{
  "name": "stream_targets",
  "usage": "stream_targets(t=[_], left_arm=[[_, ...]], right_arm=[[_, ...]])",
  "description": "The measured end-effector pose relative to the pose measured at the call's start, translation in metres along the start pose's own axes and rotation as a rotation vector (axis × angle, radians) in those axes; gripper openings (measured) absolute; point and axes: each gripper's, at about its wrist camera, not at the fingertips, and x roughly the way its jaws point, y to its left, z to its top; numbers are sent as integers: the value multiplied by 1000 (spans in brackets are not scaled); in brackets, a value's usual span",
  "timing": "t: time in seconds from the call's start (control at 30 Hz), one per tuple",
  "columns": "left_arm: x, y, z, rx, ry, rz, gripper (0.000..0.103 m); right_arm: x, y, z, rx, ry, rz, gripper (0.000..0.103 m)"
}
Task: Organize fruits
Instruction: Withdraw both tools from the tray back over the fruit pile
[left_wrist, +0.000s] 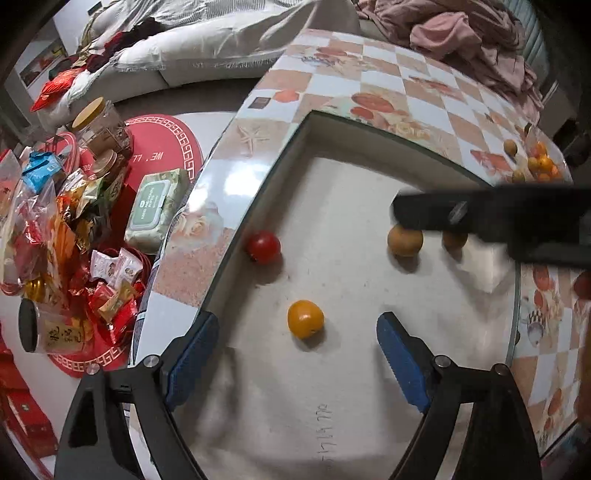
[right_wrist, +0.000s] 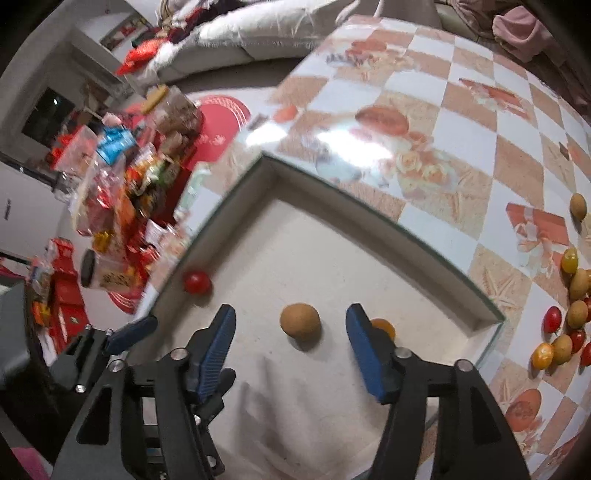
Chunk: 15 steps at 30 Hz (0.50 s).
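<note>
In the left wrist view, the left gripper (left_wrist: 297, 356) hangs spread wide over the glass tray (left_wrist: 306, 125), with an orange cherry tomato (left_wrist: 305, 319) lying loose between its blue pads. A red cherry tomato (left_wrist: 263, 247) sits against the tray's left wall.

In the right wrist view, the right gripper (right_wrist: 291, 345) is released too, with a brown longan (right_wrist: 299, 320) resting untouched between its fingers. More fruit (right_wrist: 565, 317) lies clustered on the checkered tablecloth (right_wrist: 461, 147).

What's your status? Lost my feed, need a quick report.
Left gripper open over yellow tomato. Right gripper open, brown fruit between fingers. Red tomato at tray wall. Nothing blocking.
</note>
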Motion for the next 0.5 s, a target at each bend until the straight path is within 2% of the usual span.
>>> stream_targets(t=[0.17,0.27,0.5], left_arm=[[-3,-9,2,20,23,0,88],[-9,-19,4,44,16,-2,88],[-26,-65,15,139,-4,-45,88]], right_arm=[[-30,-11,0,62,-62,47,79],[-51,-24,-7,87,-101,34,79],[-89,-88,-50,204,-142,-118,79]])
